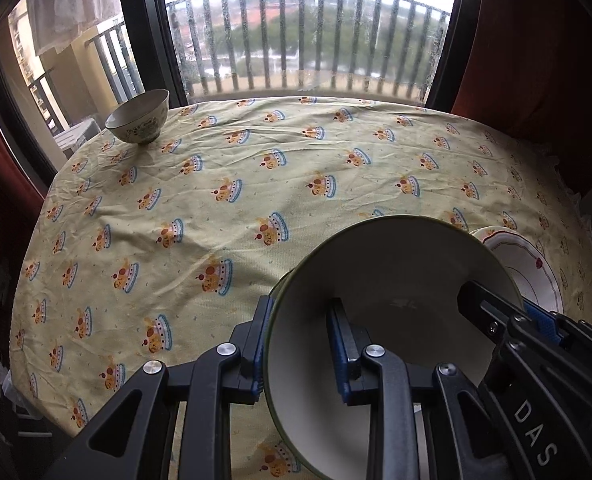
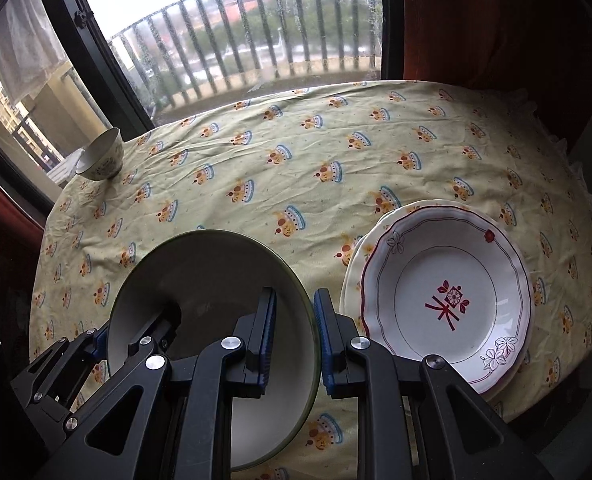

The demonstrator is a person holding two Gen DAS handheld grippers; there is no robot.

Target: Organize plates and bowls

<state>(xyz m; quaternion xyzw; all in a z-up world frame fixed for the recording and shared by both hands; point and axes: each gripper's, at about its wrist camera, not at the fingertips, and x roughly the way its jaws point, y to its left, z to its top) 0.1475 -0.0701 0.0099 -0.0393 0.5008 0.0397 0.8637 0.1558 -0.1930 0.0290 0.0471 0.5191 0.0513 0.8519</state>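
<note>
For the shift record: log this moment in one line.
large bowl: held by both rims | left gripper: shut | right gripper: shut | plates: stacked

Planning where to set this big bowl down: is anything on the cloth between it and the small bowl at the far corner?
Nothing visible: only bare tablecloth lies between the big bowl and the small bowl. The plates sit off to its right.

- The table (image 1: 256, 184) was covered by a yellow cloth (image 2: 296, 168) with a crown pattern.
- A small bowl (image 1: 139, 121) stood at its far left edge.
- Stacked plates (image 2: 447, 296) lay at the right.
</note>
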